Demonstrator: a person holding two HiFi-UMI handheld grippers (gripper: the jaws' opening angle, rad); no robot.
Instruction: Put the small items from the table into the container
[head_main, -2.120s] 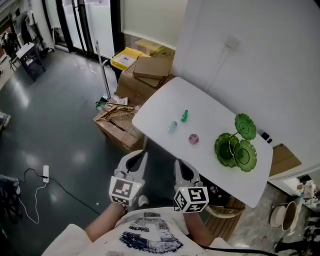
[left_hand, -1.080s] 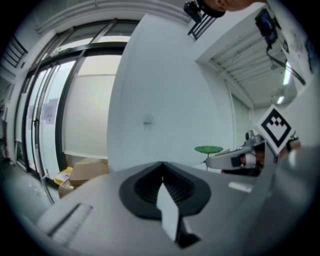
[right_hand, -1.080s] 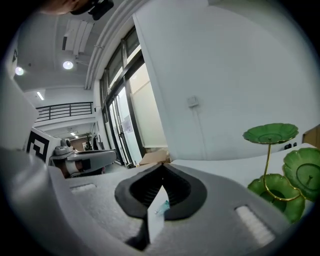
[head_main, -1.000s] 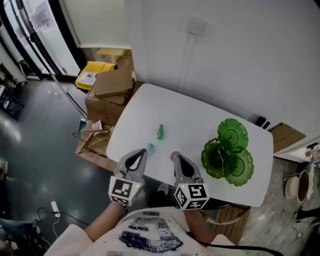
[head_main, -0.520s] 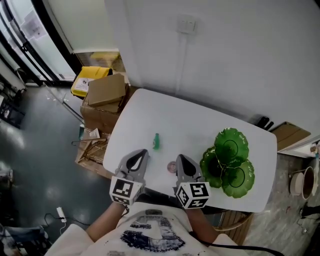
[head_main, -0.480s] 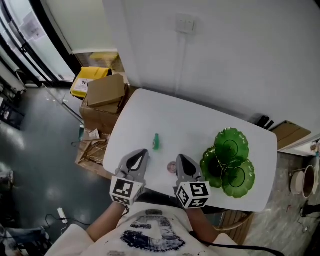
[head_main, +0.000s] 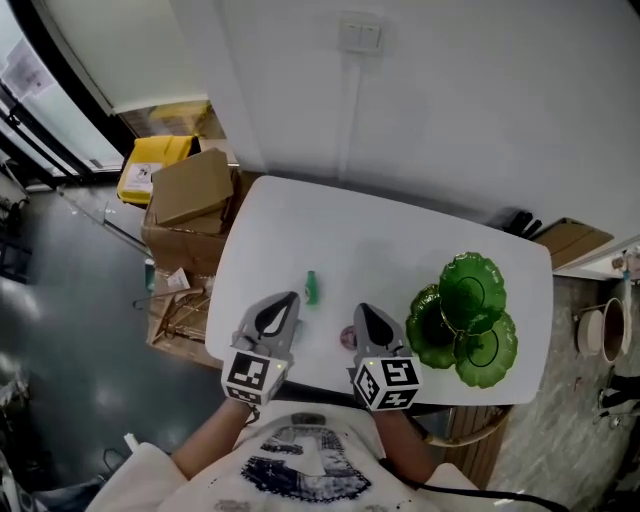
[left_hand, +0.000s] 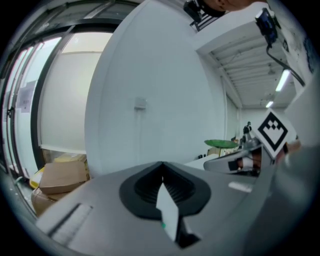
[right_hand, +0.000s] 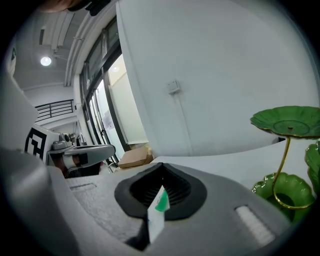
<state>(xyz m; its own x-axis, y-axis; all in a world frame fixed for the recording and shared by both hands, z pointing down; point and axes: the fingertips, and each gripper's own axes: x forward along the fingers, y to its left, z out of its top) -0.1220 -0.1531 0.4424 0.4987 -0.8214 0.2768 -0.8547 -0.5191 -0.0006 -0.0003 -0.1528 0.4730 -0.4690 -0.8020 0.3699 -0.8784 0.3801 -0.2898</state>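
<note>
The left hand-held gripper (head_main: 281, 300) and the right hand-held gripper (head_main: 362, 312) are hovering side by side over the near edge of the white tabletop (head_main: 380, 235). Both are holding their jaws closed together with nothing between them. A small green item (head_main: 311, 287) is lying between the two, just past the left one's tip. A small pink round item (head_main: 346, 338) is sitting close against the right one's left side, partly hidden. The green leaf-shaped tiered dish (head_main: 470, 320) is standing just right of that gripper.
</note>
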